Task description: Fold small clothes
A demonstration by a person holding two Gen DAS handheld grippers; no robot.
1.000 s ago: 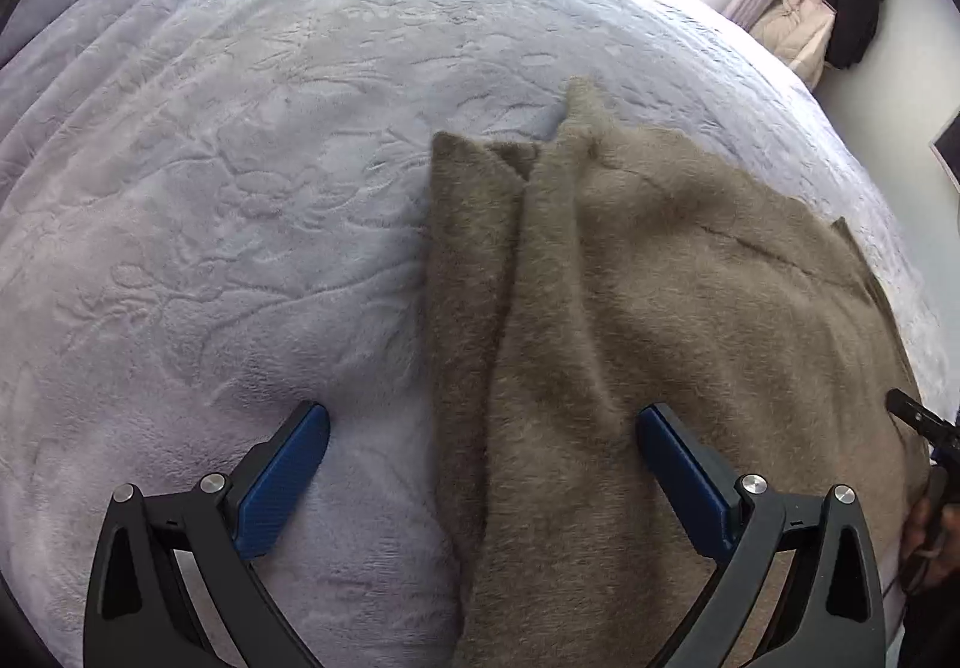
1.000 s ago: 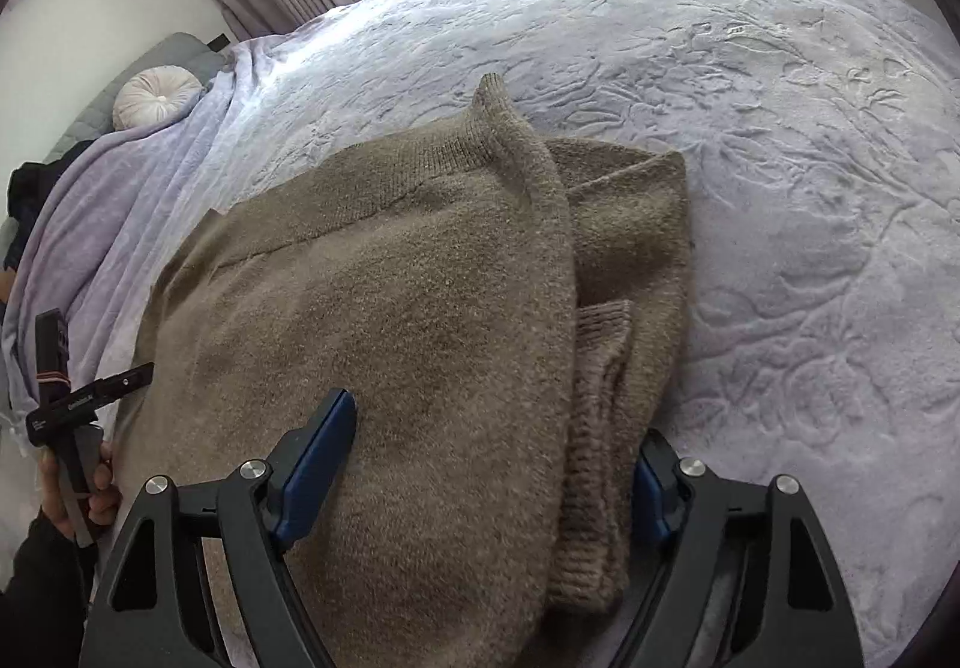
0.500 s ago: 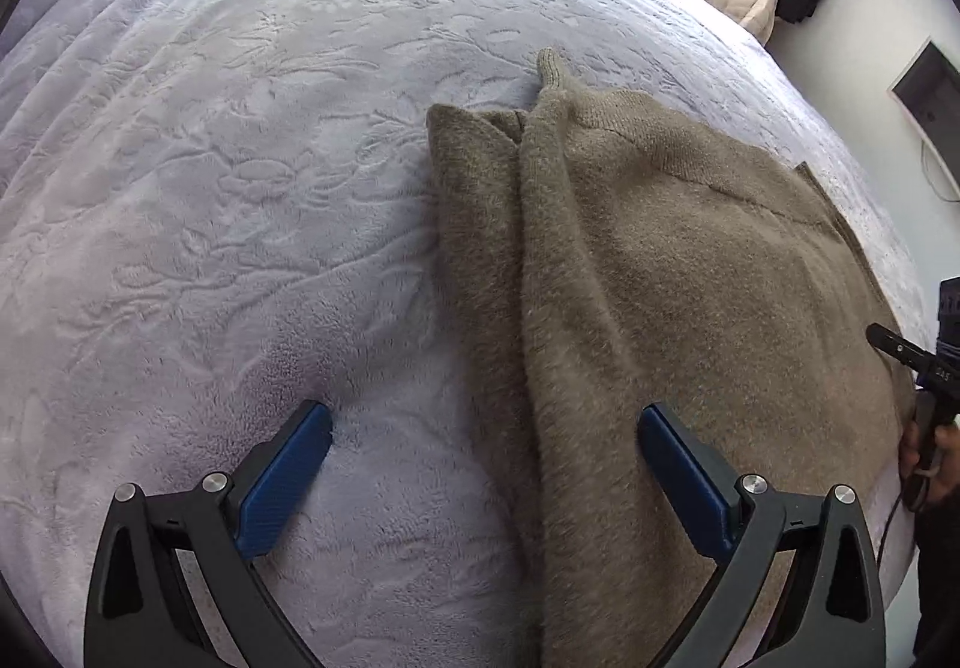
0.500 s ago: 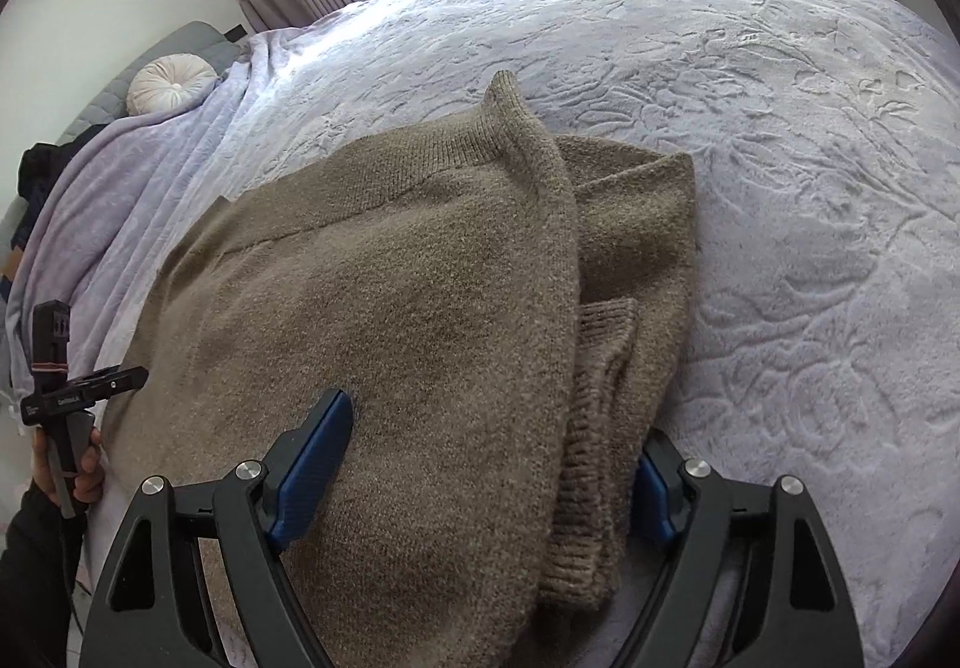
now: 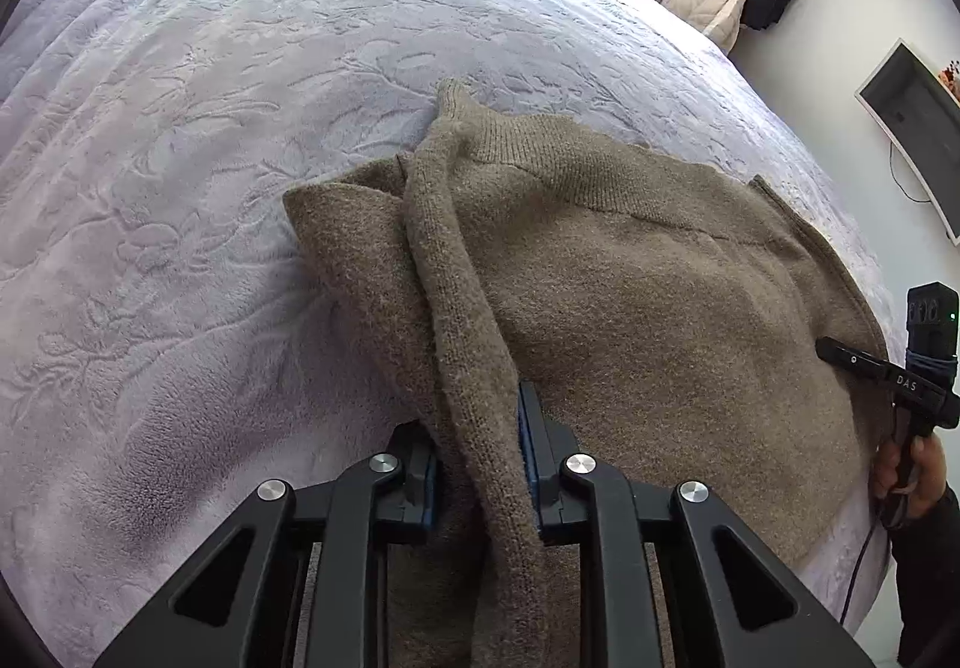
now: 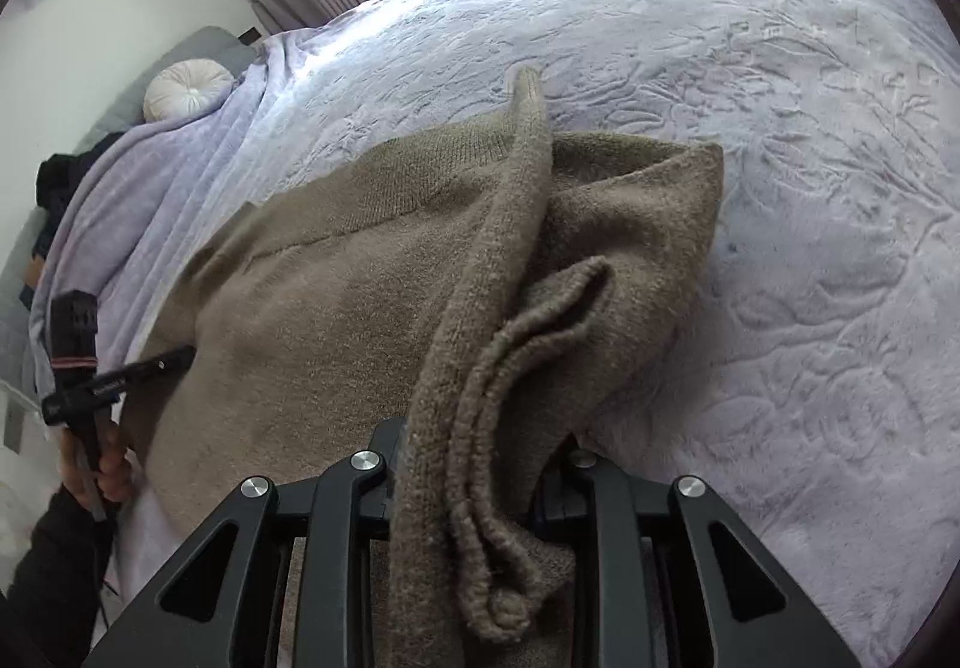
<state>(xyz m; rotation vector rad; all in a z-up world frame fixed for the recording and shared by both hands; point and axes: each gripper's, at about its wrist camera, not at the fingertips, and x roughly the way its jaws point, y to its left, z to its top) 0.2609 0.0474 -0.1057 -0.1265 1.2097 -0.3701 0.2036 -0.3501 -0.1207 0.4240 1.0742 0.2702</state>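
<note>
Lilac embossed bed cover [image 5: 198, 200] carries the brown knit sweater [image 5: 630, 296], mid-bed, its folded edge running away from you toward the far edge. Your left gripper [image 5: 477, 464] and right gripper [image 6: 474, 488] are both closing w/ that doubled edge between the pads, near end. Only writing: "DAS" on the other gripper's handle.

Both handheld grippers are matte black, each built of angular linkage arms with triangular cut-outs and round silver screw heads at the pivots. The left gripper [image 5: 477, 464] carries blue pads on its jaws. A dark sleeve [image 6: 54, 560] covers the person's wrist, a thin black cable [image 5: 855, 566] trailing beside.
</note>
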